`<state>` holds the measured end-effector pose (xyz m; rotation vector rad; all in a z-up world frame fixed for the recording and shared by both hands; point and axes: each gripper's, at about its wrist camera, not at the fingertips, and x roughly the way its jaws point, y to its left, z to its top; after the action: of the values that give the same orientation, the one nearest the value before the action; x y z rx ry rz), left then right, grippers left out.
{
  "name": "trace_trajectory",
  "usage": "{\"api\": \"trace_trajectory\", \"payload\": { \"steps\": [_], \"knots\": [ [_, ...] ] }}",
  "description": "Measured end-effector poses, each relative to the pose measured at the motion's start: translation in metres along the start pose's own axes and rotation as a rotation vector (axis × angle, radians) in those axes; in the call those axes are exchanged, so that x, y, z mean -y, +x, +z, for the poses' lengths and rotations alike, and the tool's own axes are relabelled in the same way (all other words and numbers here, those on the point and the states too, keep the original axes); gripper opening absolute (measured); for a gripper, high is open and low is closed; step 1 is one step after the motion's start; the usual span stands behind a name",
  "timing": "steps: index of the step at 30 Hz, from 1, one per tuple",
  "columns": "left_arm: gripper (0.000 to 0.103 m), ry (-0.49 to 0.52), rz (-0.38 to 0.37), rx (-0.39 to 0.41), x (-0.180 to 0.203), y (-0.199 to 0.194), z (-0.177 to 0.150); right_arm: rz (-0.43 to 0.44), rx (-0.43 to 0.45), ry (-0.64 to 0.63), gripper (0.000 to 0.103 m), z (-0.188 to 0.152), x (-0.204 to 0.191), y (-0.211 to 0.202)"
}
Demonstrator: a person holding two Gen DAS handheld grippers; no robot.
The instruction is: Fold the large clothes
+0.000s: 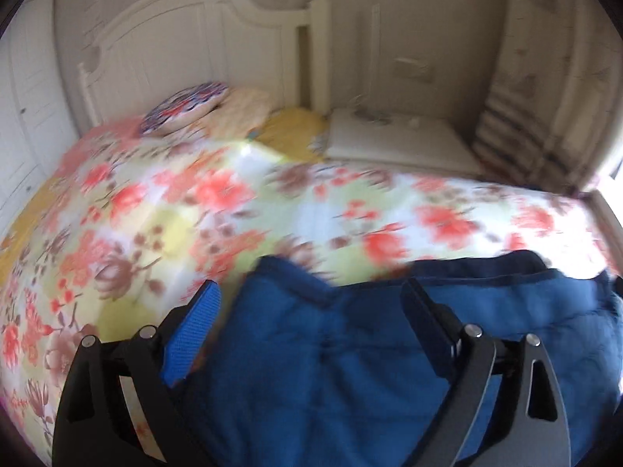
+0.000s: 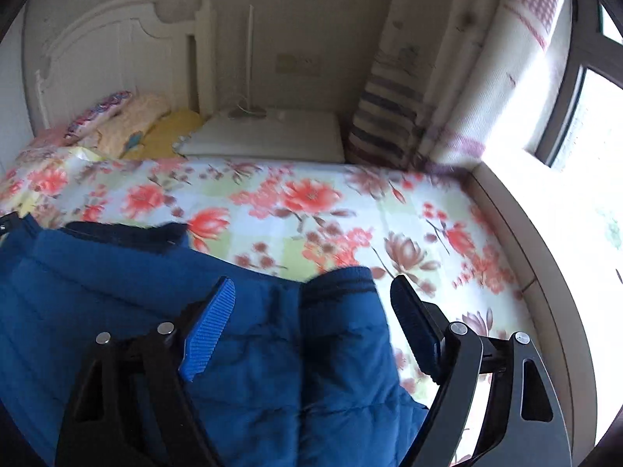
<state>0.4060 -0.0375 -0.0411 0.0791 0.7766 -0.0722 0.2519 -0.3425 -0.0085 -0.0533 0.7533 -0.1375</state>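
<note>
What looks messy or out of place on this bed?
Only the blue jacket looks untidy: it lies rumpled on the flowered bedspread, a ribbed cuff poking up between the open right gripper fingers. The left gripper is open over it too. Nothing looks torn or spilled.

Jacket [image 2: 241, 350] on bedspread [image 2: 311, 202]

Both wrist views low over bed [image 1: 194, 194], facing headboard [image 1: 187, 39] (shared)
</note>
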Motion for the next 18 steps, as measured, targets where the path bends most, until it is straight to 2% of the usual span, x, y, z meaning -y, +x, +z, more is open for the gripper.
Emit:
{"api": "trace_trajectory", "payload": {
  "steps": [2,4,7,8,10,14,18],
  "knots": [
    [0.097,0.070,-0.007,0.031,0.027,-0.014,0.001,0.073,-0.007,-0.111,0.083,0.004,-0.041,-0.009],
    [0.101,0.152,-0.013,0.031,0.059,-0.012,-0.005,0.107,-0.043,-0.193,0.084,0.001,-0.074,0.002],
    [0.101,0.231,-0.012,-0.104,0.091,0.034,-0.035,0.128,-0.168,-0.236,0.084,-0.027,-0.105,0.047],
    [0.101,0.244,-0.008,-0.156,0.095,0.051,-0.044,0.135,-0.166,-0.210,0.084,-0.027,-0.102,0.050],
    [0.101,0.182,-0.032,-0.144,0.087,0.054,-0.042,0.139,-0.168,-0.194,0.085,-0.025,-0.099,0.052],
    [0.101,0.134,-0.077,-0.152,0.073,0.052,-0.041,0.156,-0.172,-0.163,0.085,-0.024,-0.085,0.047],
    [0.101,0.055,-0.016,-0.092,0.026,0.027,-0.036,0.056,-0.137,-0.098,0.085,-0.024,-0.040,0.025]
  ]
}}
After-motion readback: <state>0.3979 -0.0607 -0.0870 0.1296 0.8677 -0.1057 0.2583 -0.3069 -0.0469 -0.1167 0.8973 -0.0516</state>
